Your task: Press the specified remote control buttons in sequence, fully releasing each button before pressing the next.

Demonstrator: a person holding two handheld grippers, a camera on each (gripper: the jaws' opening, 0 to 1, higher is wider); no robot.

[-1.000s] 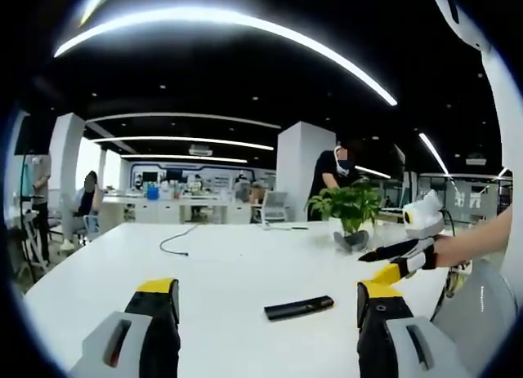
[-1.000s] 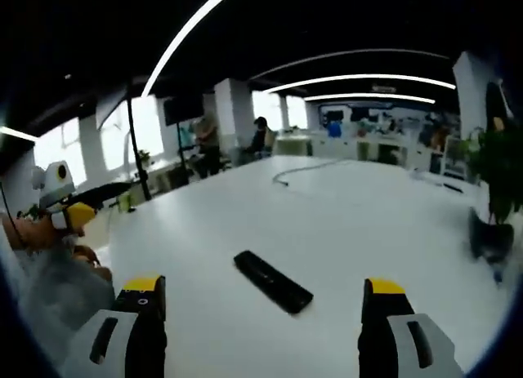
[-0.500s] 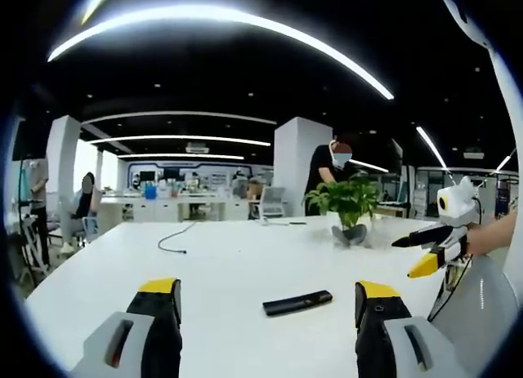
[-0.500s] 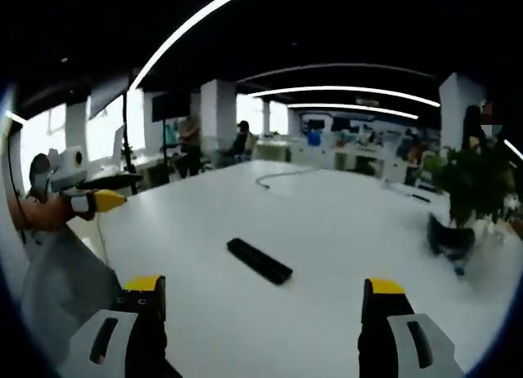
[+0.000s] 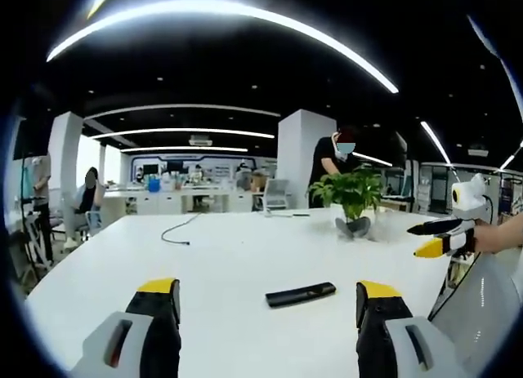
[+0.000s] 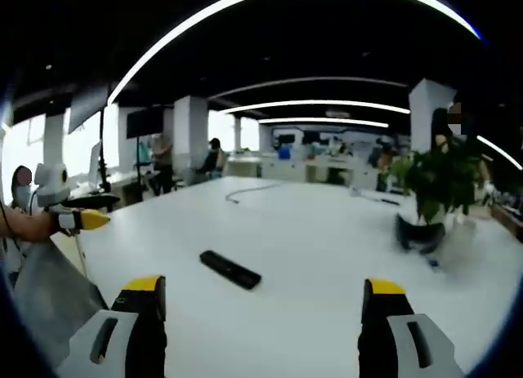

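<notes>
— Starting with the biggest thing: what takes up the scene?

— A long white table (image 5: 237, 255), seen again from the other side in the right gripper view (image 6: 327, 247). It stands in an open office with curved ceiling light strips (image 5: 245, 19) and white columns (image 5: 298, 157).

— Anyone around?

— A person in a dark top (image 5: 331, 170) stands behind the table's far end, and others sit at desks further back (image 5: 88, 200).

— What sits on the table?

— A potted plant (image 5: 353, 205) near the far edge; in the right gripper view it is blurred, off to the right (image 6: 429, 194). A thin dark cable (image 5: 180, 229) trails across the far part of the surface.

— And the remote control?

— The black remote control (image 5: 301, 294) lies flat on the bare table, well apart from the plant and cable. In the left gripper view it is ahead of the jaws, nearer the right-hand one; in the right gripper view (image 6: 230, 269) it lies ahead, toward the left-hand jaw. Neither tool touches it.

— How do the tongs stand?

— The left gripper (image 5: 270, 300) has its yellow-tipped jaws spread wide, with nothing between them. The right gripper (image 6: 265, 300) is likewise spread and empty. Each also appears at the edge of the other's view, held in a hand above the table's side (image 5: 441, 237) (image 6: 78, 215).
</notes>
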